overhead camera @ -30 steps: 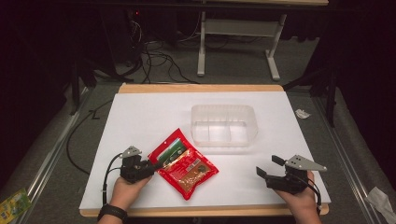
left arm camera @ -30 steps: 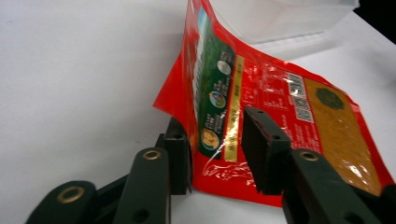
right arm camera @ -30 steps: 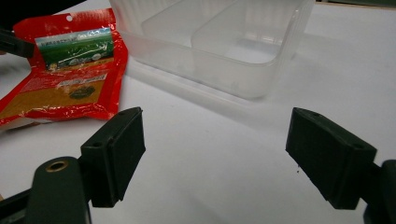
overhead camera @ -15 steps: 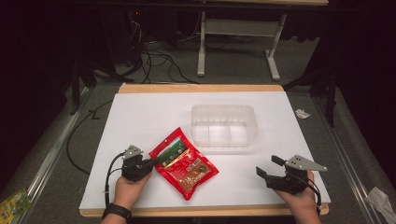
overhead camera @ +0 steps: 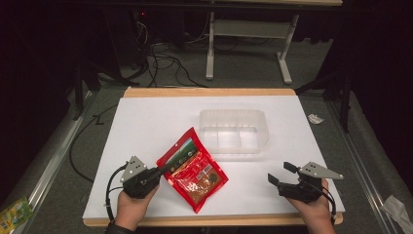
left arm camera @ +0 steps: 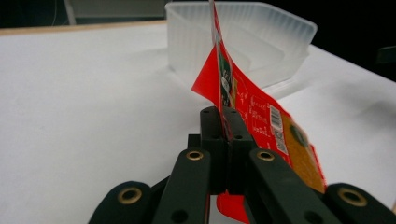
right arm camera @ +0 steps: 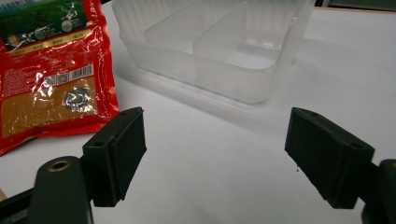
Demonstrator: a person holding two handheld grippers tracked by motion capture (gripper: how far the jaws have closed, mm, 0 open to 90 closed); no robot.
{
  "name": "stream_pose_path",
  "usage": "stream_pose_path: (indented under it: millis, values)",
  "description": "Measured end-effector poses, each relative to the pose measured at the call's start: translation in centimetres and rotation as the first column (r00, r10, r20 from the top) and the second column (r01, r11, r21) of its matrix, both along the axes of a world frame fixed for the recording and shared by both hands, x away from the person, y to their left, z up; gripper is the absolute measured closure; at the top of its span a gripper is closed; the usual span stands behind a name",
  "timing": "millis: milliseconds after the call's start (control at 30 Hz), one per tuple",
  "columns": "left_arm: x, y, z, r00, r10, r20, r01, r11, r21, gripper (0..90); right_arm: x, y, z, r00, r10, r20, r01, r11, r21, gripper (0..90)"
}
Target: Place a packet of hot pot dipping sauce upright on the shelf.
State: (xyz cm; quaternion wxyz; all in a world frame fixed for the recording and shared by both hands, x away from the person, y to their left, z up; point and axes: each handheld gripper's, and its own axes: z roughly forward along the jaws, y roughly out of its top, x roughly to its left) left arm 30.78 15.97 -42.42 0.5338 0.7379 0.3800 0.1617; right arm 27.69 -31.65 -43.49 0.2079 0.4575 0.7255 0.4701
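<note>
The left tongs point(overhead camera: 164, 170) pinch the edge of the red pouch point(overhead camera: 195, 170), which tilts up off the white tabletop point(overhead camera: 146, 122) just in front of the clear container point(overhead camera: 234, 129). The right tongs point(overhead camera: 277, 174) rest spread apart, well away from the pouch, holding nothing.

Black tongs point(overhead camera: 165, 169), brass rivets, grey three-cornered plates, black cables

Shiny red plastic pouch point(overhead camera: 194, 170) with a green top band and brownish window, frosted clear plastic tray point(overhead camera: 234, 129), white table point(overhead camera: 146, 126), black claws.
</note>
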Motion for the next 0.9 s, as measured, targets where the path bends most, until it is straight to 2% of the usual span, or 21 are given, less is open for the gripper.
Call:
stream_pose_path:
  millis: [300,367,533,633,800,900]
  values:
    - [-0.6,-0.6,1.0,0.9985,-0.016,0.052,0.017,0.9997,-0.016,89.5,0.0,1.4,1.0,0.9989,0.037,0.028,-0.037,0.999,0.023,17.4]
    - [-0.7,-0.8,1.2,0.9981,-0.016,0.059,0.017,0.9996,-0.021,89.5,0.2,2.4,1.4,0.9973,0.065,0.035,-0.067,0.997,0.045,15.9]
    - [-1.0,-1.5,1.7,0.9959,-0.005,0.090,0.009,0.9991,-0.043,89.5,1.2,5.5,2.4,0.9906,0.129,0.044,-0.132,0.990,0.053,13.8]
    - [-1.1,-2.0,1.9,0.9948,-0.010,0.101,0.015,0.9987,-0.049,89.5,2.3,7.6,2.7,0.9830,0.181,0.029,-0.183,0.980,0.075,14.8]
    - [-1.1,-2.4,2.0,0.9935,-0.033,0.109,0.040,0.9974,-0.060,89.5,5.7,11.4,2.4,0.9722,0.234,-0.009,-0.232,0.967,0.101,16.4]
    - [-1.2,-2.4,2.1,0.9923,-0.047,0.115,0.055,0.9963,-0.067,89.4,7.5,13.5,1.9,0.9589,0.281,-0.038,-0.276,0.956,0.103,20.3]
